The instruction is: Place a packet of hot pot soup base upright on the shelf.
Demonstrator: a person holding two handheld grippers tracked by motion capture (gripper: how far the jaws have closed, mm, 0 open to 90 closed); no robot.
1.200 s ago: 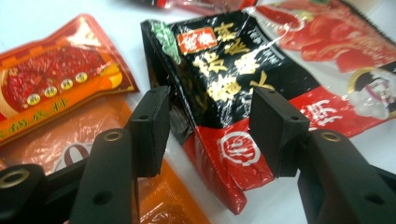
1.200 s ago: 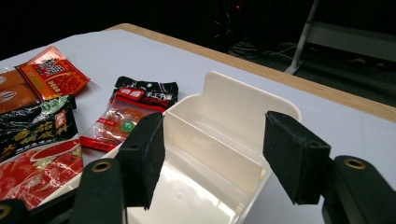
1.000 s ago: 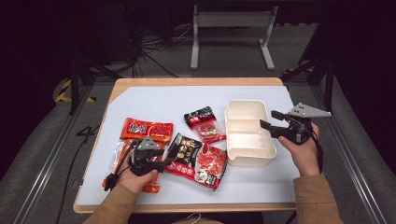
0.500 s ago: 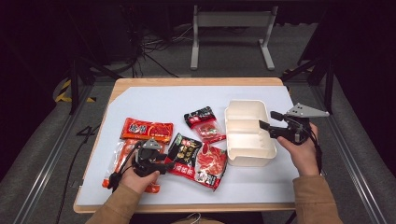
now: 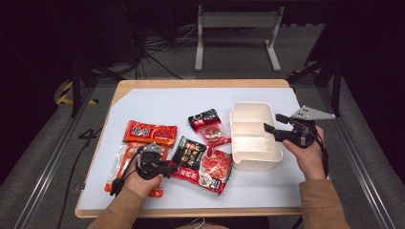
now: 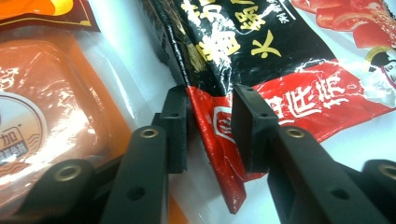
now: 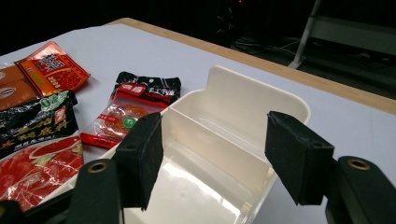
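A large black-and-red food packet (image 5: 203, 162) lies flat near the table's front. My left gripper (image 5: 174, 167) is at its left edge. In the left gripper view that edge (image 6: 205, 121) rises as a fold between the jaws. The jaws have just been closing. The left pad (image 6: 177, 126) touches the fold, while the other pad still stands off it. My right gripper (image 5: 268, 130) hovers open at the right rim of a white divided container (image 5: 253, 114). In the right gripper view its pads (image 7: 144, 154) frame the empty compartments (image 7: 233, 93).
An orange packet (image 5: 125, 160) lies under my left hand. A red-orange packet (image 5: 150, 133) lies behind it. A small black-and-clear packet (image 5: 210, 126) sits beside the container's left wall. A pale mat (image 5: 157, 105) covers the wooden table, with open mat at the back.
My left gripper has nudged slightly toward the big packet's edge. The right hand and the container have stayed put.
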